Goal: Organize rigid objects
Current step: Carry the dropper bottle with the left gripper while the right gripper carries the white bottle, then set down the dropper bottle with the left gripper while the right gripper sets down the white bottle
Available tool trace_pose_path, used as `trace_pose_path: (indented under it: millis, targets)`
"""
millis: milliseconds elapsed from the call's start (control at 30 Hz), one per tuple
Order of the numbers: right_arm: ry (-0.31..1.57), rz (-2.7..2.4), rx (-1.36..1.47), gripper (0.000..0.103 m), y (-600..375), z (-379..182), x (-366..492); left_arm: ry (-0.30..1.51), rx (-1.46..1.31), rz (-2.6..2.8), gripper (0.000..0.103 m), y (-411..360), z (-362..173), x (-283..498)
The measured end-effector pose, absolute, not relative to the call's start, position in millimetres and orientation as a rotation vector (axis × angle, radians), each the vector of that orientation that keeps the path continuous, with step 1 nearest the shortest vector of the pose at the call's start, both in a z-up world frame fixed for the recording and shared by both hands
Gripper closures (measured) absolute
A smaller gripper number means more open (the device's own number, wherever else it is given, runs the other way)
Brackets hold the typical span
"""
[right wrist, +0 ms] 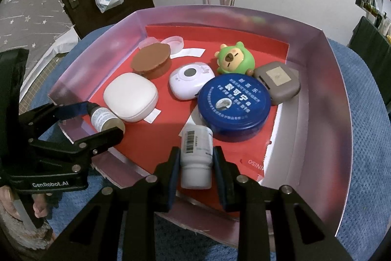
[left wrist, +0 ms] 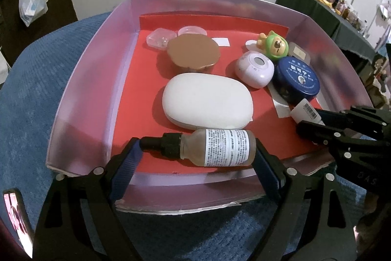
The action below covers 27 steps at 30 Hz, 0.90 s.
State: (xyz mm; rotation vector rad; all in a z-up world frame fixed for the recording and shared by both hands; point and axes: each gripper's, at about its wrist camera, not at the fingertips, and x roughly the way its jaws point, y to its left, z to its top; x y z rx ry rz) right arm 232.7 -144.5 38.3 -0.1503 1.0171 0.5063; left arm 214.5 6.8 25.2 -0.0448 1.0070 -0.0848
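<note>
Nearest me, the left gripper [left wrist: 198,151] has its two fingers closed end to end on a dropper bottle [left wrist: 202,147] that lies sideways on the red floor at the box's [left wrist: 80,80] front edge; its white label carries dense print too small to read. The left gripper's body reads "GenRobot.AI" in the right wrist view. The right gripper [right wrist: 196,158] clamps a small white bottle [right wrist: 196,158] by its sides, a barcode on the label facing up, low over the red floor and just in front of the blue tin [right wrist: 234,109]. The tin's lid bears white Chinese characters I cannot make out. Printed on the red liner by the right wall is a partial word, "OSINI". Behind the dropper bottle sits a white oval case [left wrist: 207,103], then a brown lidded pot [left wrist: 193,54]. Right of those rest a pale lilac device [left wrist: 254,69], a green toy figure [left wrist: 275,44] and a grey square case [right wrist: 277,81]. Two clear plastic containers [left wrist: 161,38] stand at the back.
</note>
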Motion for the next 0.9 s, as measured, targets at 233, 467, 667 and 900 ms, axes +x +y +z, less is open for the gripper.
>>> trace_pose_path:
  millis: [233, 467, 667, 900]
  targets:
    - [1.012, 0.511, -0.136, 0.070, -147, 40, 233, 1.005, -0.041, -0.079, 0.015, 9, 26, 212]
    - [0.975, 0.530, -0.117, 0.054, -148, 50, 220, 0.995, -0.035, -0.079, 0.015, 4, 31, 206]
    - [0.917, 0.541, -0.069, 0.043, -156, 66, 203, 0.974, -0.050, -0.079, 0.015, 7, 37, 200]
    - [0.837, 0.504, -0.054, 0.033, -158, 79, 186, 0.920, -0.053, -0.092, 0.003, 7, 47, 193]
